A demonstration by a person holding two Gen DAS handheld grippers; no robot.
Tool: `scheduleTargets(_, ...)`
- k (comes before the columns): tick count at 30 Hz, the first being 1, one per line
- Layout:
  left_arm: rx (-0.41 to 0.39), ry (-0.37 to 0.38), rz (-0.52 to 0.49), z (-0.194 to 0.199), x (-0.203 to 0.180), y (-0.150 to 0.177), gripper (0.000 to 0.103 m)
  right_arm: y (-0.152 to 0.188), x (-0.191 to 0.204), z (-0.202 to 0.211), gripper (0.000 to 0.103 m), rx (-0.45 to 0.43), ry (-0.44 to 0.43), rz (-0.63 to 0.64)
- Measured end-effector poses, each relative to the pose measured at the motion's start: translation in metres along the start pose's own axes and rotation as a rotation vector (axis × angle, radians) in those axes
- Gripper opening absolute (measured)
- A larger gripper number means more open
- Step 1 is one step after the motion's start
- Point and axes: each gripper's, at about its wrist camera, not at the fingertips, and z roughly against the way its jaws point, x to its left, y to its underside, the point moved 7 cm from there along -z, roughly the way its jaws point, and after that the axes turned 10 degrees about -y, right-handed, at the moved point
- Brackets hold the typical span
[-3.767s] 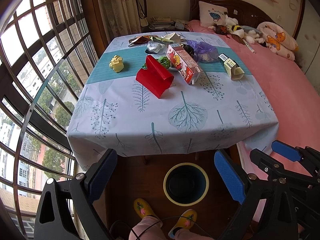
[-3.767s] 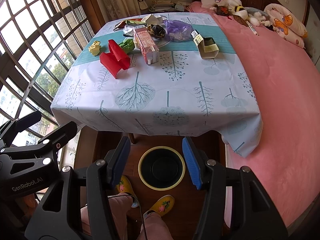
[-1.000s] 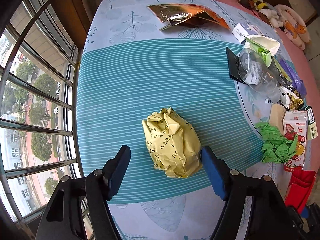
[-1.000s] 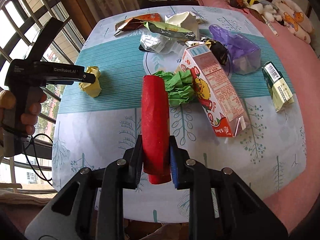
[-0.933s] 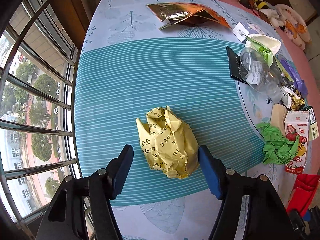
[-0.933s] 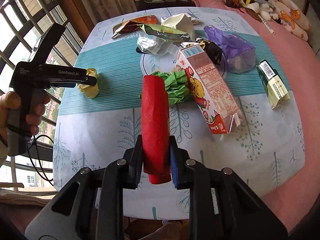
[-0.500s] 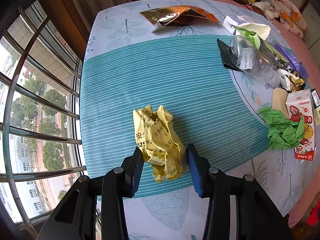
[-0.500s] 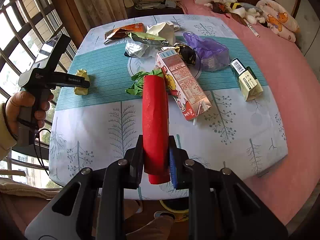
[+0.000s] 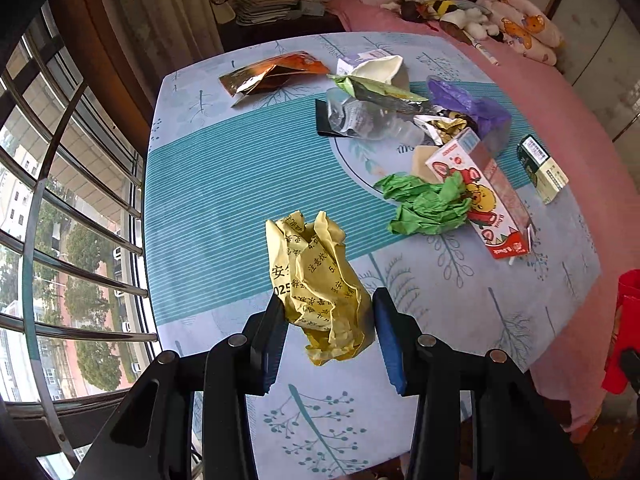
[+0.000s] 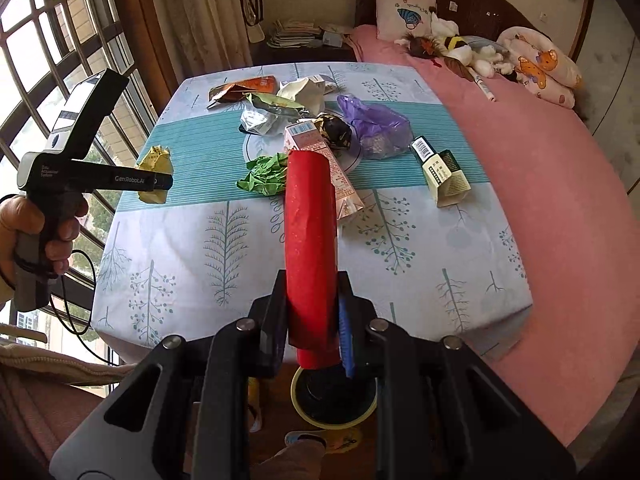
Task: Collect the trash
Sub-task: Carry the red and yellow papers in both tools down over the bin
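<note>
My left gripper [image 9: 328,306] is shut on a crumpled yellow paper wad [image 9: 316,272] and holds it above the near left part of the table [image 9: 224,184]. The right wrist view shows that same wad [image 10: 154,160] in the left gripper [image 10: 160,180], held by a hand near the window side. My right gripper [image 10: 312,296] is shut on a red paper roll [image 10: 310,232] that sticks out forward over the table's front edge. Below it on the floor stands a yellow-rimmed dark bin [image 10: 334,396], partly hidden by the roll and fingers.
On the table lie a green crumpled paper [image 9: 428,204], a red-and-white drink carton [image 9: 484,196], a clear plastic bottle [image 9: 368,120], an orange foil packet [image 9: 272,74], a purple bag [image 10: 376,128] and a green-white box [image 10: 440,172]. A pink bed [image 10: 540,200] lies right, a barred window [image 9: 60,200] left.
The left gripper's jaws closed on the yellow wad and lifted it off the cloth toward the near edge. The right gripper drew back and up with the red roll; the bin now shows.
</note>
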Motion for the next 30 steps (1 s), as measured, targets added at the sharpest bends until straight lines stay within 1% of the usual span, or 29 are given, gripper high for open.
scheduleTargets(3, -0.018, 0.013, -0.026, 0.029, -0.019, 0.014, 0.042, 0.006, -0.012, 0.010, 0.018, -0.014, -0.011, -0.006)
scheduleTargets(9, -0.050, 0.016, -0.037, 0.071, -0.073, 0.040, 0.042, 0.025, -0.042, 0.030, 0.018, -0.037, -0.042, -0.002)
scheduleTargets(13, -0.050, 0.013, -0.029, 0.092, -0.113, 0.063, 0.042, 0.044, -0.068, 0.047, 0.018, -0.049, -0.070, 0.005)
scheduleTargets(18, -0.033, -0.002, -0.021, 0.113, -0.164, 0.098, 0.042, 0.075, -0.105, 0.064, 0.018, -0.033, -0.121, 0.008)
scheduleTargets(21, -0.019, -0.014, -0.022, 0.117, -0.195, 0.121, 0.042, 0.095, -0.126, 0.070, 0.018, -0.026, -0.155, 0.018)
scheduleTargets(25, 0.014, -0.023, 0.001, 0.112, -0.230, 0.154, 0.042, 0.128, -0.147, 0.065, 0.018, 0.024, -0.200, 0.041)
scheduleTargets(27, 0.021, -0.035, -0.001, 0.105, -0.245, 0.169, 0.042, 0.145, -0.156, 0.059, 0.018, 0.050, -0.220, 0.055)
scheduleTargets(30, 0.042, -0.051, -0.013, 0.087, -0.264, 0.190, 0.042, 0.169, -0.161, 0.039, 0.018, 0.093, -0.242, 0.051)
